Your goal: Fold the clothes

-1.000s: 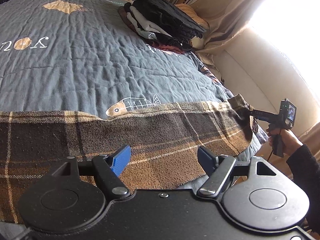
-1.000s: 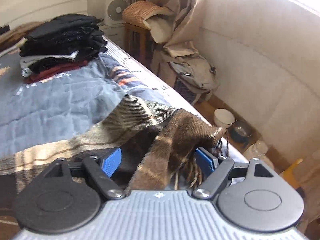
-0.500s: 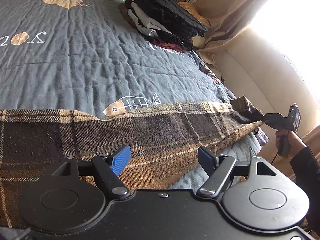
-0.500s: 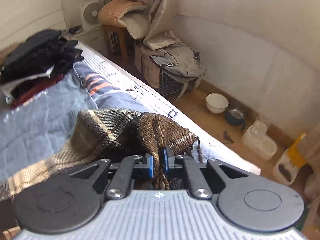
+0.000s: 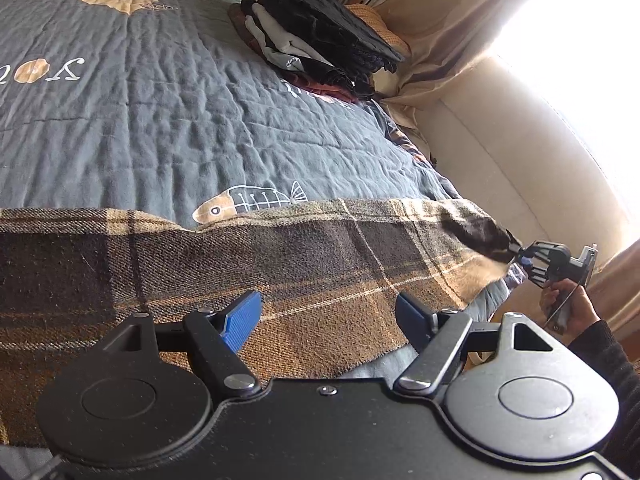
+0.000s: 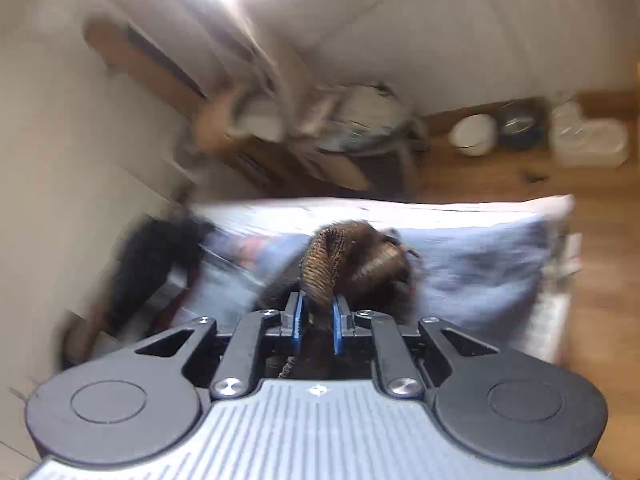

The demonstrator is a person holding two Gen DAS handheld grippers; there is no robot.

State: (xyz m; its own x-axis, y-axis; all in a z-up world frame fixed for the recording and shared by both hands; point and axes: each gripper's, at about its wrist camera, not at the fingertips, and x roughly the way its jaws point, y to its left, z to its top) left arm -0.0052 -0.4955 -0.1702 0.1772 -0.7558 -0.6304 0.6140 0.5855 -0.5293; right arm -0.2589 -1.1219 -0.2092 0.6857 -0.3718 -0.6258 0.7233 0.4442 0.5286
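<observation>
Your left claw [image 5: 328, 316] hangs with its blue fingertips [image 5: 242, 320] spread wide apart at the bottom centre of the left wrist view, low above a brown plaid cloth [image 5: 280, 276] and gripping nothing. The cloth stretches as a broad band across the lower half of that frame, lying over a grey-blue quilt [image 5: 160, 112] printed with a fish skeleton [image 5: 248, 202] just above the cloth's far edge. At the right edge of the frame, your right claw [image 5: 522, 256] is pressed together on the cloth's gathered corner, pulling it into a taut point beyond the side of the bed; your hand [image 5: 568, 308], in a dark sleeve [image 5: 612, 356], grips the handle below it.

In the right wrist view, heavily blurred, the right claw [image 6: 318, 316] sits at centre frame with its blue pads [image 6: 298, 316] pinching a bunched fold of the plaid cloth [image 6: 328, 260], which rises in a rumpled knot just above the fingers. Behind it lies the pale blue edge of the bed [image 6: 480, 248].

A stack of folded dark clothes [image 5: 316, 36] rests on the quilt at the upper centre of the left wrist view, well apart from the plaid cloth. A white bowl [image 6: 474, 134] and a dark bowl [image 6: 520, 124] stand on the wooden floor [image 6: 600, 260] at the upper right of the right wrist view. Beige curtains [image 5: 448, 20] hang at the upper right, beside bright window light.
</observation>
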